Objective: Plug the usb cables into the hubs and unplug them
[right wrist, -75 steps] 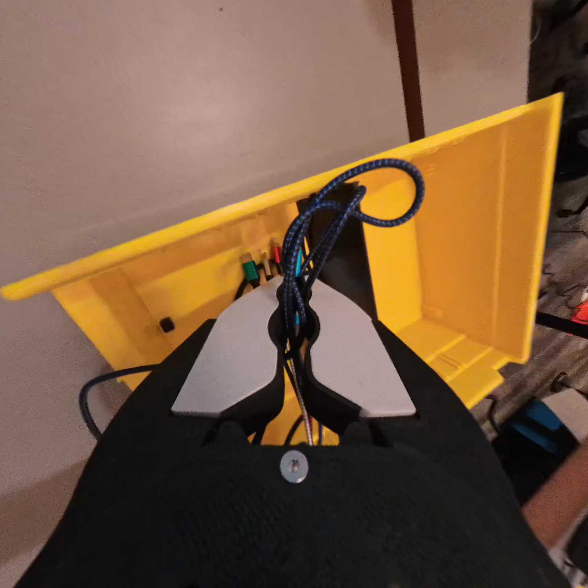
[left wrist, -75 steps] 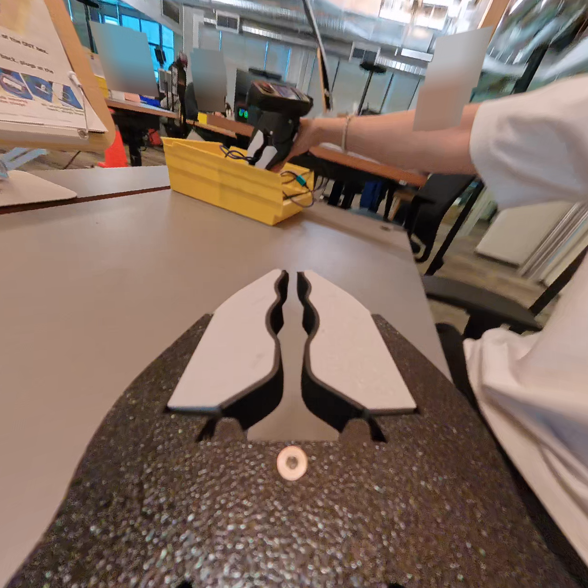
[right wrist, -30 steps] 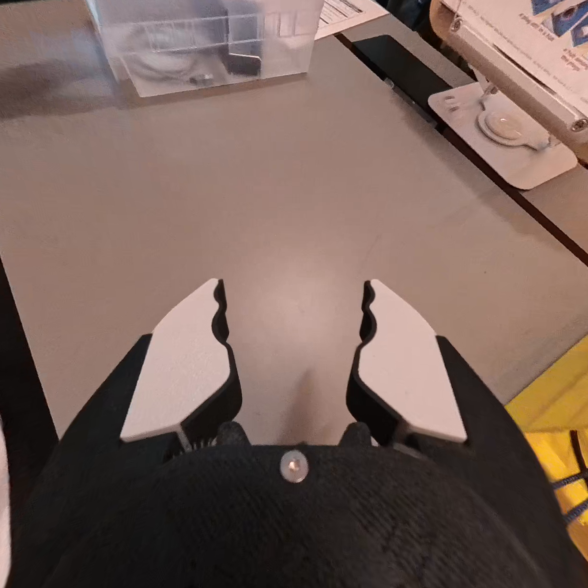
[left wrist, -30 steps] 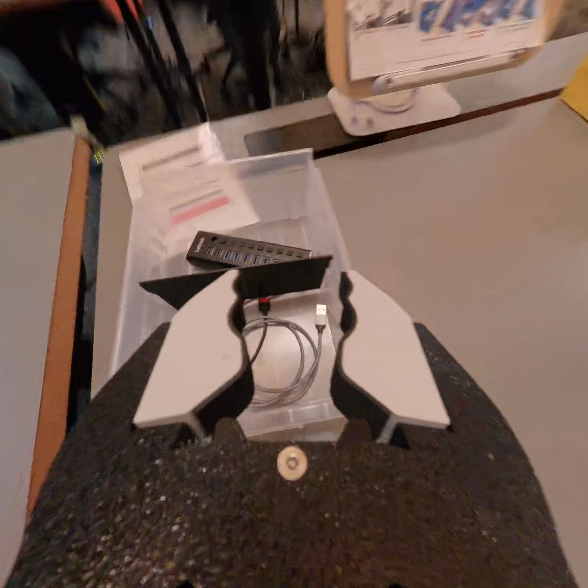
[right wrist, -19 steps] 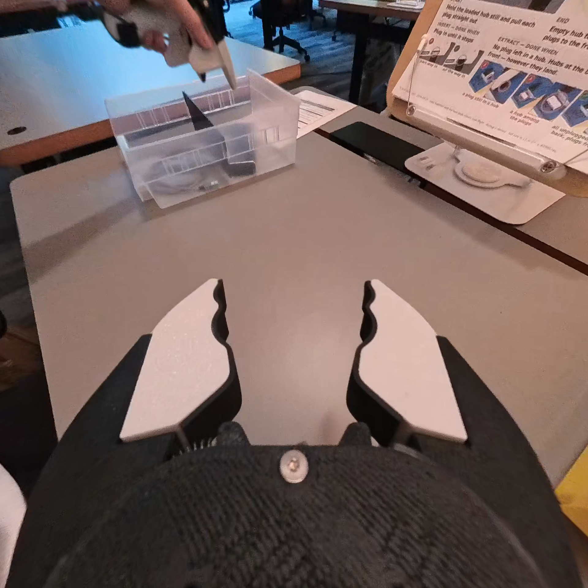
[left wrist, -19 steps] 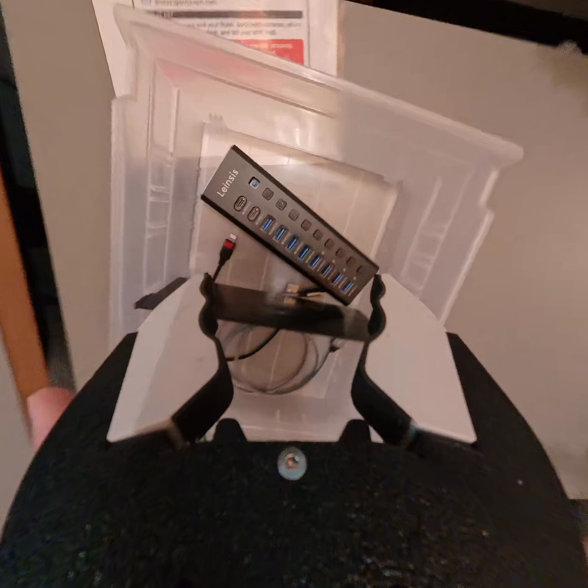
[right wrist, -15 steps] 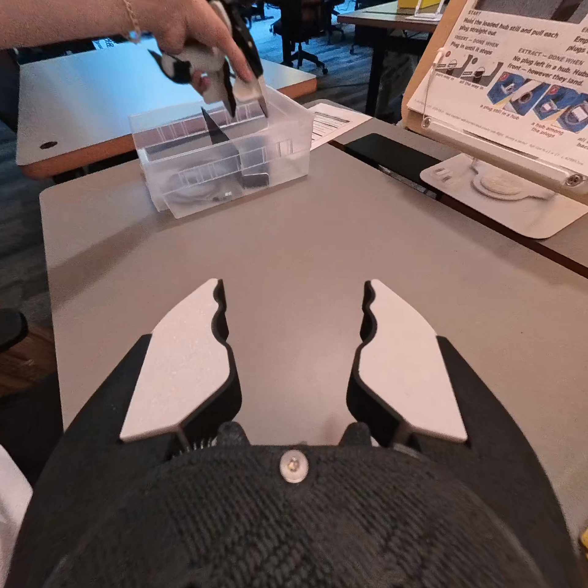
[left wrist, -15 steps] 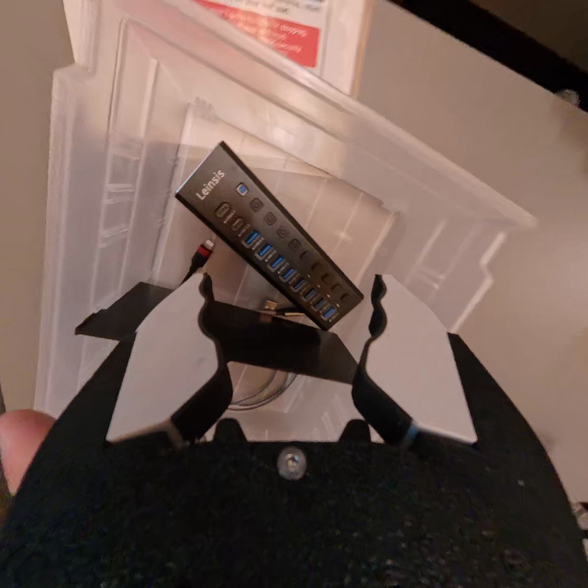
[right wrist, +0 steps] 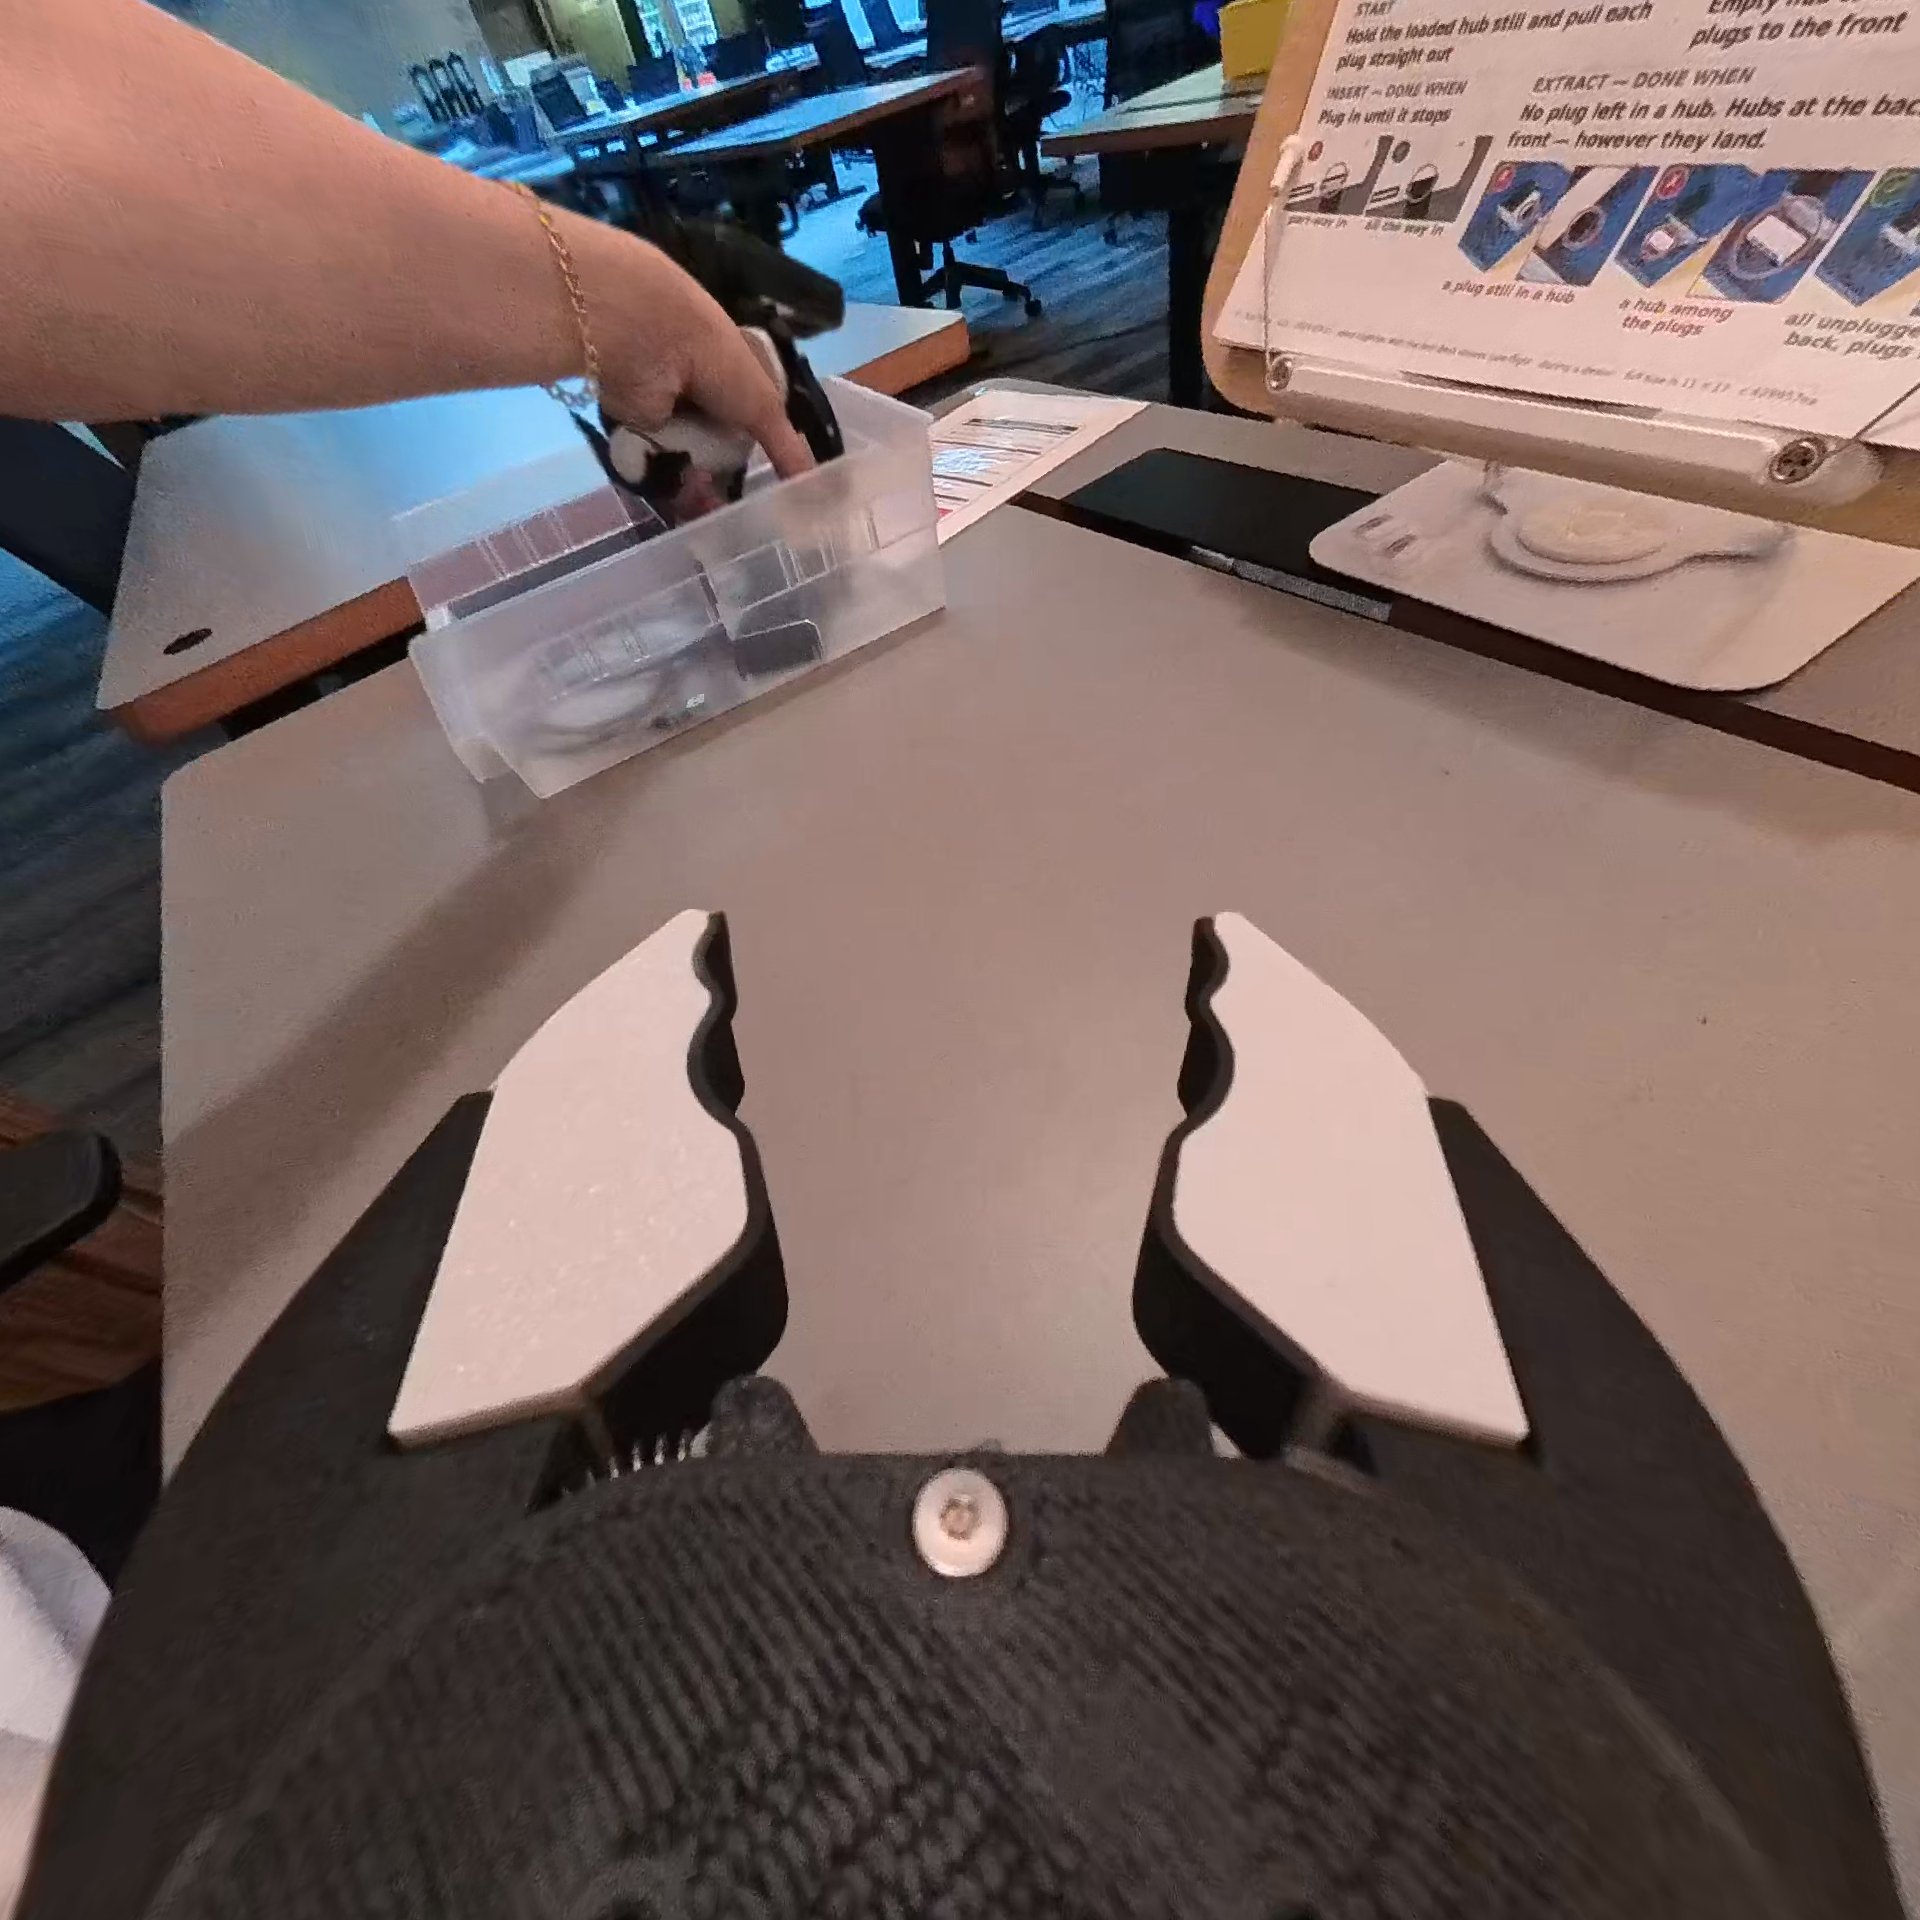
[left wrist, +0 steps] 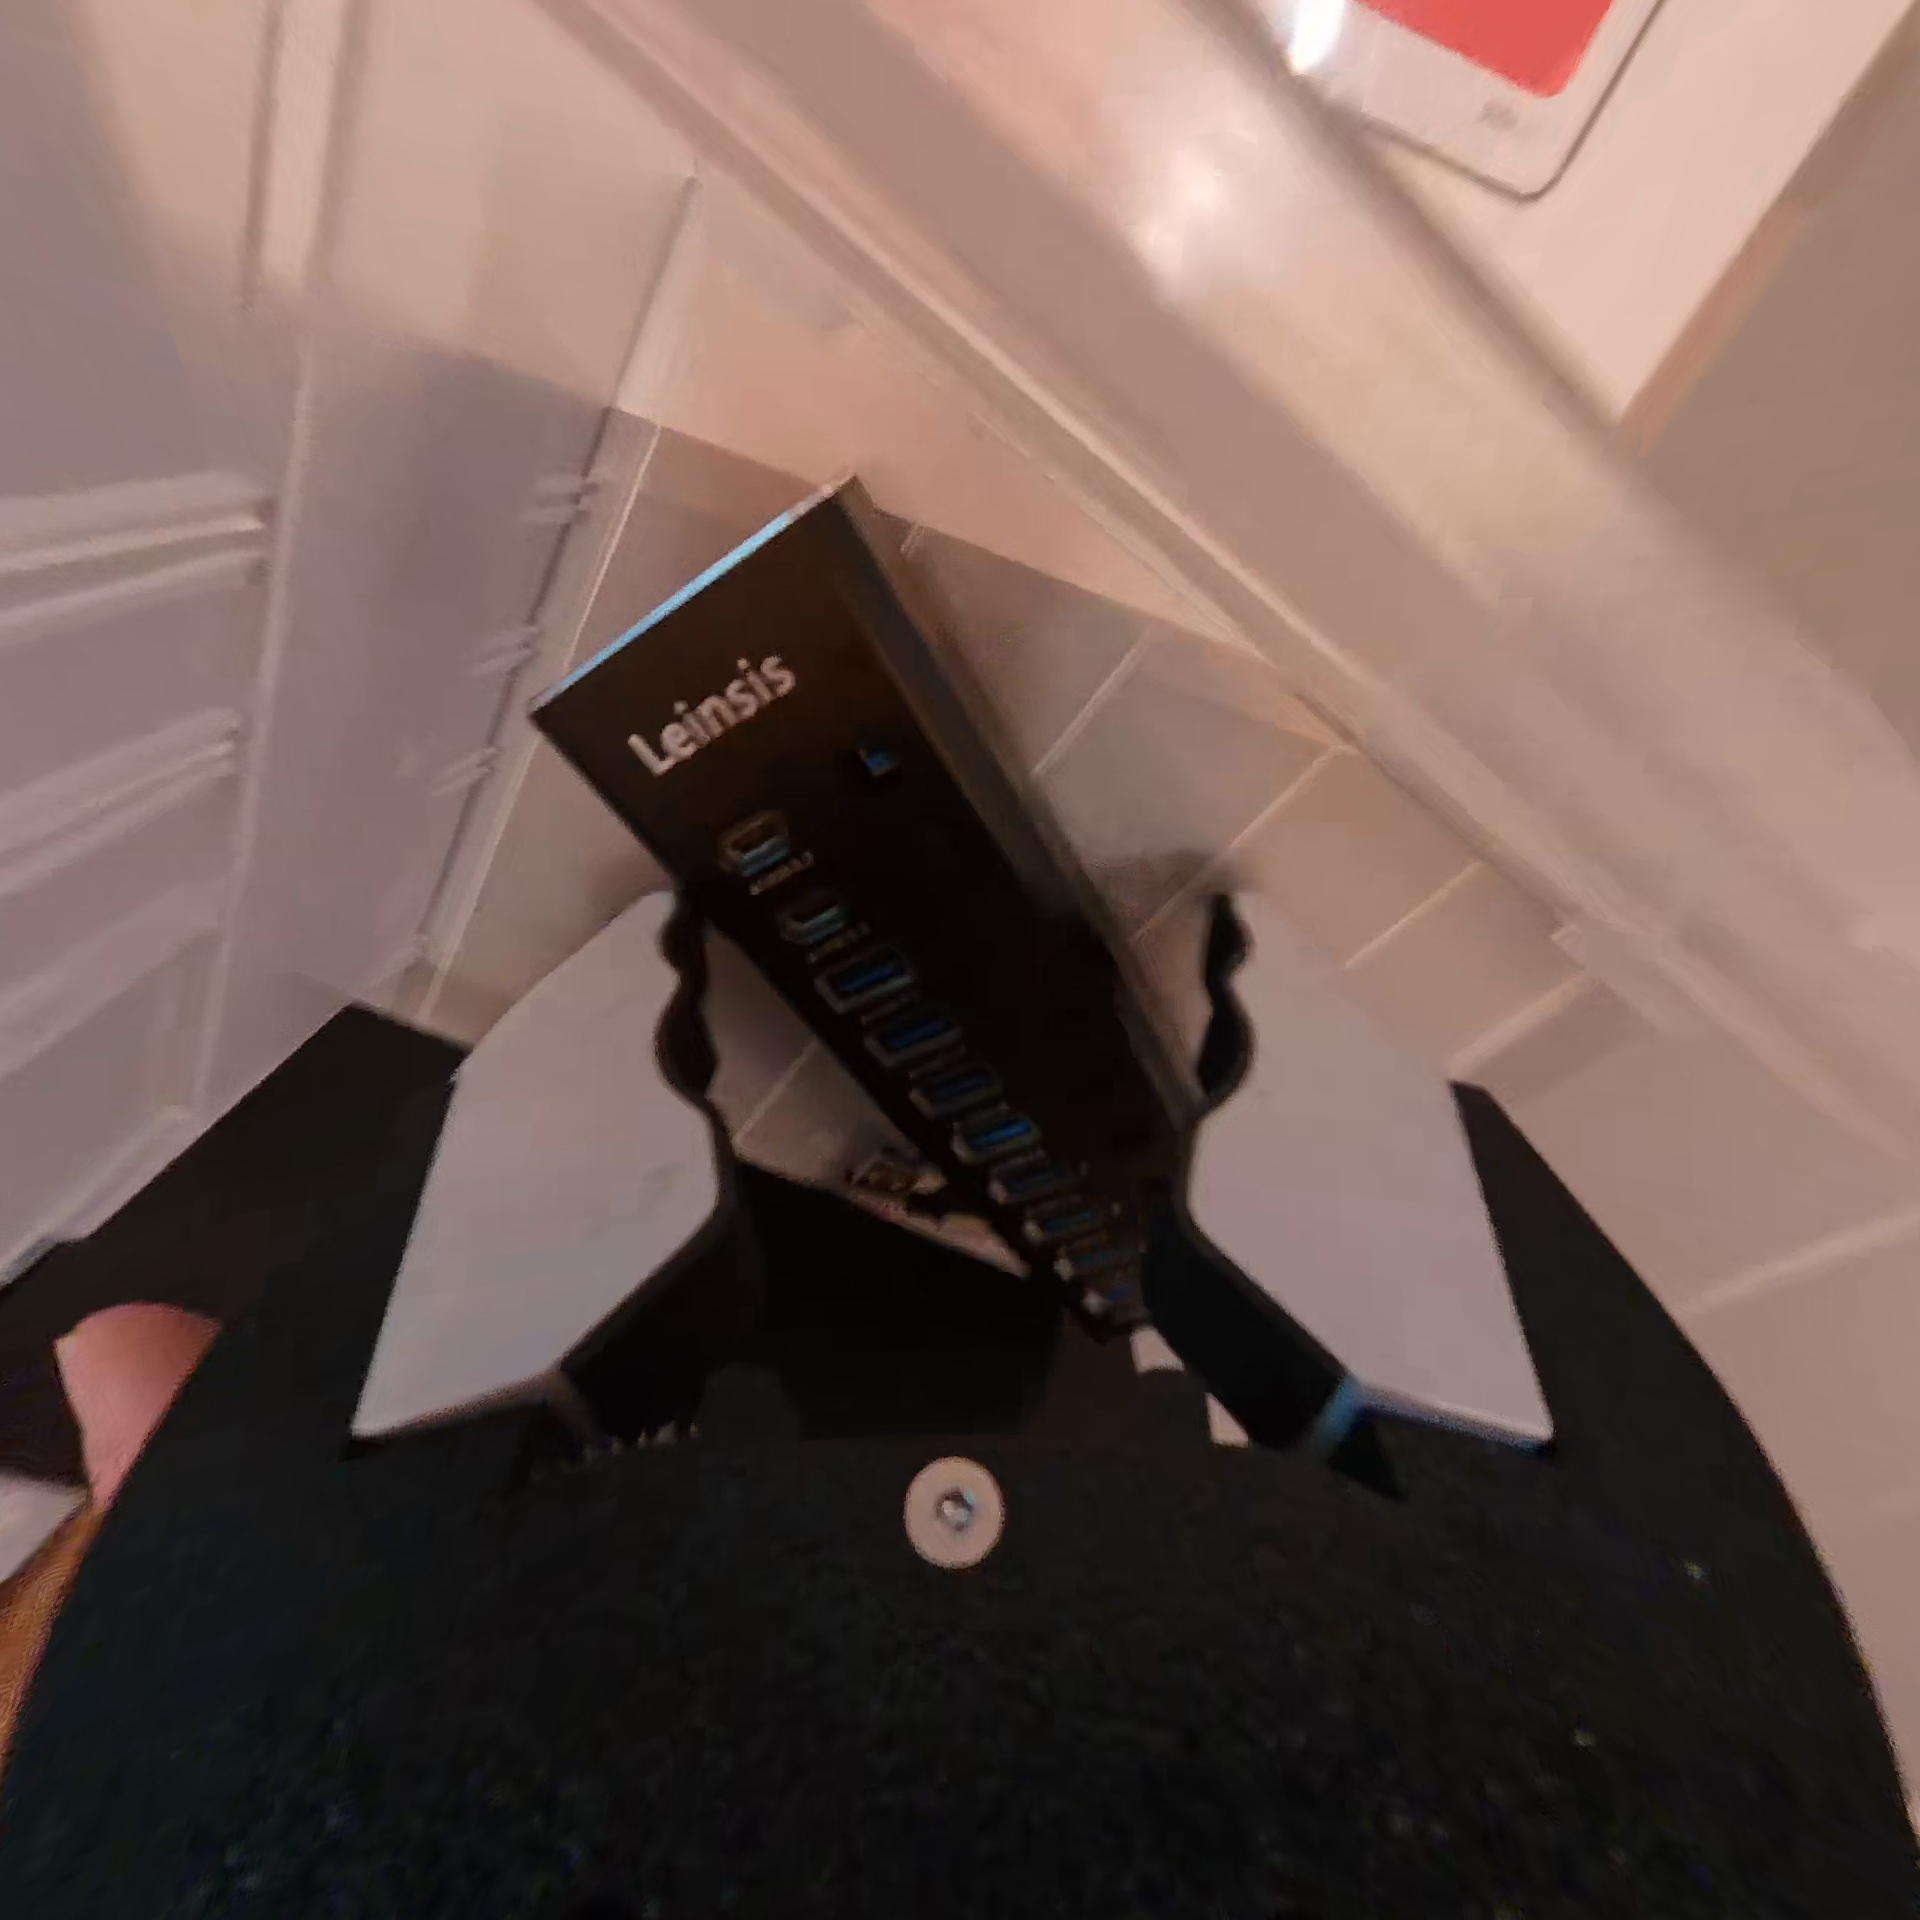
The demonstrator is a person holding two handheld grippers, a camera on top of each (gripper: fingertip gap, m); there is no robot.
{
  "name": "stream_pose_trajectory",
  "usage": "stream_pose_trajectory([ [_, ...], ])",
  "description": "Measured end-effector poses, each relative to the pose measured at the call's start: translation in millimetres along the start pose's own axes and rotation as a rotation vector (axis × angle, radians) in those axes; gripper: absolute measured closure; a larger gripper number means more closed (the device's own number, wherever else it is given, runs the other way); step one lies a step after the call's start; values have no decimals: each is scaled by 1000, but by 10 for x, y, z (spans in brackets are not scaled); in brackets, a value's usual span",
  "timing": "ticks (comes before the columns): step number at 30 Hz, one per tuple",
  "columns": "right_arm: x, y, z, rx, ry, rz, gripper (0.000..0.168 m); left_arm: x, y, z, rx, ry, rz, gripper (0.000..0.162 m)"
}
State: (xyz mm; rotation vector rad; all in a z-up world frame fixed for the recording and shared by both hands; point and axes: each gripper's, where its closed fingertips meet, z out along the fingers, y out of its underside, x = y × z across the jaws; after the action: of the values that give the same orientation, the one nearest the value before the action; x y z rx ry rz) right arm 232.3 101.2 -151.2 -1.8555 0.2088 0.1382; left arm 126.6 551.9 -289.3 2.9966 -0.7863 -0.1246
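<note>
Two grippers, both with jaws apart. Left gripper (left wrist: 951, 997) has dropped deeper into the clear bin (left wrist: 1195, 436) than half a second ago — black hub (left wrist: 883, 935) now sits slanted between its fingers, contact unclear from blur. Right gripper (right wrist: 961, 1029) stays empty over the grey table (right wrist: 1039, 779). Only the right wrist view shows the hand (right wrist: 675, 364) reaching into the bin and the instruction board (right wrist: 1579, 208).
</note>
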Motion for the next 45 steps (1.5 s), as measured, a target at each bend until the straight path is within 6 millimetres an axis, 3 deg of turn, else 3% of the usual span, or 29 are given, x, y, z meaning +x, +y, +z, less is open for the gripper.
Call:
stream_pose_trajectory([
  [1,15,13,-4,-4,2,4,84,28,-27,28,14,21,-35,63],
  [6,71,39,-43,-16,30,-21,84,30,-76,42,75,44,-49,62],
  [9,66,32,-42,-14,25,-2,84,-2,-125,-6,131,92,-78,95],
  [17,50,56,-197,-91,98,-122,85,137,-111,-184,185,272,-44,100],
  [25,-88,5,-291,-49,106,-79,85,177,-169,-901,378,429,97,103],
  [30,-354,-34,-155,-1,35,-82,83,243,-68,-1630,611,551,322,106],
  [35,-560,10,118,-36,-29,-109,81,282,304,-2375,863,641,529,106],
  [39,-791,-63,305,-24,-96,-167,79,499,932,-2829,1000,756,764,106],
  [42,-917,-235,369,24,-141,-222,74,748,1535,-2970,1035,791,972,106],
  [45,-946,-546,363,114,-146,-296,70,1036,2141,-2898,1012,778,1193,106],
])
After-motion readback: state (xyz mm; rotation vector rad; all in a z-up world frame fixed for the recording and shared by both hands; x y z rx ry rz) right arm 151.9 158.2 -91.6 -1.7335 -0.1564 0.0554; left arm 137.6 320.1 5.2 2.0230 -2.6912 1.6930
